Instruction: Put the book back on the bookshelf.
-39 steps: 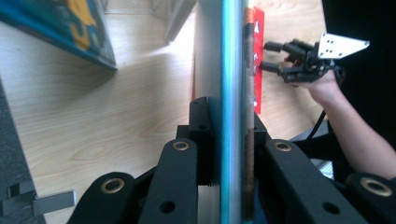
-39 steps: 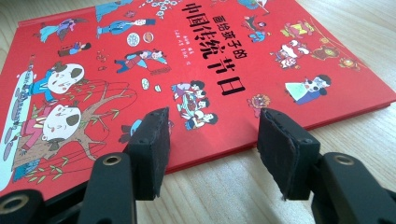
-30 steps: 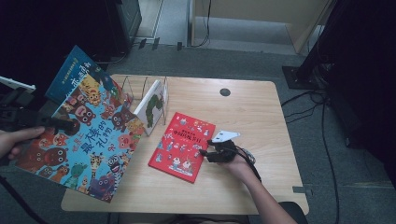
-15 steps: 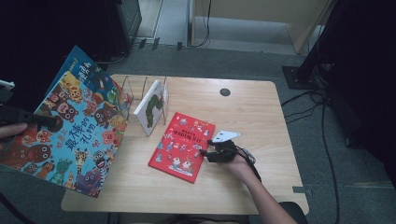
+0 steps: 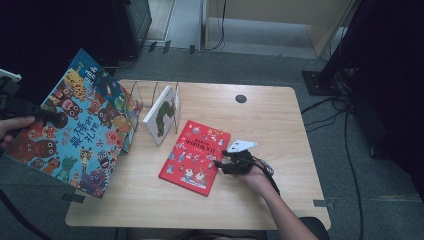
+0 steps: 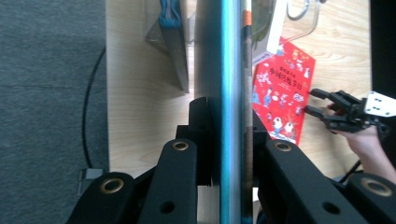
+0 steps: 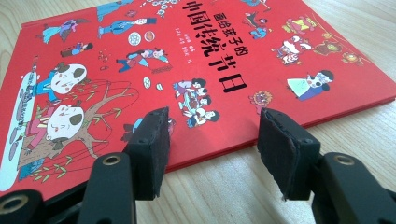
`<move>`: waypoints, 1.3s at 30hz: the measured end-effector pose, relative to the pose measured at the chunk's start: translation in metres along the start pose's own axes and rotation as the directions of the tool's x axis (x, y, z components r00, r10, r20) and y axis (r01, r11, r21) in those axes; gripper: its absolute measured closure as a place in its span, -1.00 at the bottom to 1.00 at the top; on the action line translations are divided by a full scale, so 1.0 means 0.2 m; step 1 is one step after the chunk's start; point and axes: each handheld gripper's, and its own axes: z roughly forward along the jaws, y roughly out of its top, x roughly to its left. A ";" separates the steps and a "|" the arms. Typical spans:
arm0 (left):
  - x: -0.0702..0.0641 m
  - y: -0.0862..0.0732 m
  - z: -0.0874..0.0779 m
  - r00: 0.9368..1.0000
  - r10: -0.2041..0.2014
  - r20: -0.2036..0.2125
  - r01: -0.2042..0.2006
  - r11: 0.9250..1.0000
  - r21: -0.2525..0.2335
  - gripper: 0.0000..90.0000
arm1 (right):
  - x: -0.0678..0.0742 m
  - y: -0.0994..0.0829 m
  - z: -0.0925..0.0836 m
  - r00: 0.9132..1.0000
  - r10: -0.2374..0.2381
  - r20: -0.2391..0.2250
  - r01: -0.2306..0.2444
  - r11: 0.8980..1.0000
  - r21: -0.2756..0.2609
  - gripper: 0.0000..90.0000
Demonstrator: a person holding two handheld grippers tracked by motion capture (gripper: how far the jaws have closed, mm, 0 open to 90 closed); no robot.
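Tongs on the left [image 6: 224,140] are clamped on the edge of the big blue picture book [image 5: 75,125], holding it tilted in the air off the bench's left edge, just beside the wire book rack [image 5: 155,97] at the back-left of the bench [image 5: 270,120]. Right tongs [image 7: 212,140] stand open and low, their pads hovering at the near right edge of the red book [image 5: 195,156], which lies flat near the middle of the bench; nothing is pinched between them.

Judging by this, the work is shelving books: a white book with a green figure [image 5: 161,114] already leans in the rack, and the blue one looks to be on its way to a free slot. That next move calls for turning the wide cover upright and lining its bottom edge with a gap between the wires, without knocking the leaning white book. Being broad and thin, it may sag or swing in so narrow a grip.

Pale wood forms the benchtop, with a round dark cable port [image 5: 241,98] near the back edge. Grey carpet [image 5: 250,65] surrounds it, cables [image 5: 345,125] trail on the right, and dark equipment stands behind.
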 end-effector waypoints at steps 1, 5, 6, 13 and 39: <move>0.00 0.01 -0.01 1.000 -0.005 -0.003 0.005 1.000 -0.005 0.80 | 0.00 0.00 0.00 1.000 -0.002 -0.001 0.002 1.000 0.000 -0.02; 0.00 0.03 -0.05 1.000 -0.012 -0.008 0.012 1.000 -0.027 0.80 | 0.00 0.00 0.00 1.000 0.001 -0.001 -0.001 1.000 0.000 -0.03; 0.00 0.04 -0.05 1.000 -0.015 -0.006 0.014 0.999 -0.035 0.80 | 0.00 0.00 0.00 1.000 0.000 -0.002 0.000 1.000 0.000 -0.03; -0.02 0.14 0.00 1.000 -0.004 0.013 0.005 0.998 -0.069 0.80 | 0.00 0.00 0.00 1.000 0.013 -0.005 -0.013 1.000 0.000 -0.03; -0.05 0.36 0.23 0.999 0.041 -0.017 -0.042 0.997 -0.068 0.77 | 0.01 -0.02 -0.01 1.000 0.028 -0.010 -0.028 1.000 -0.007 -0.03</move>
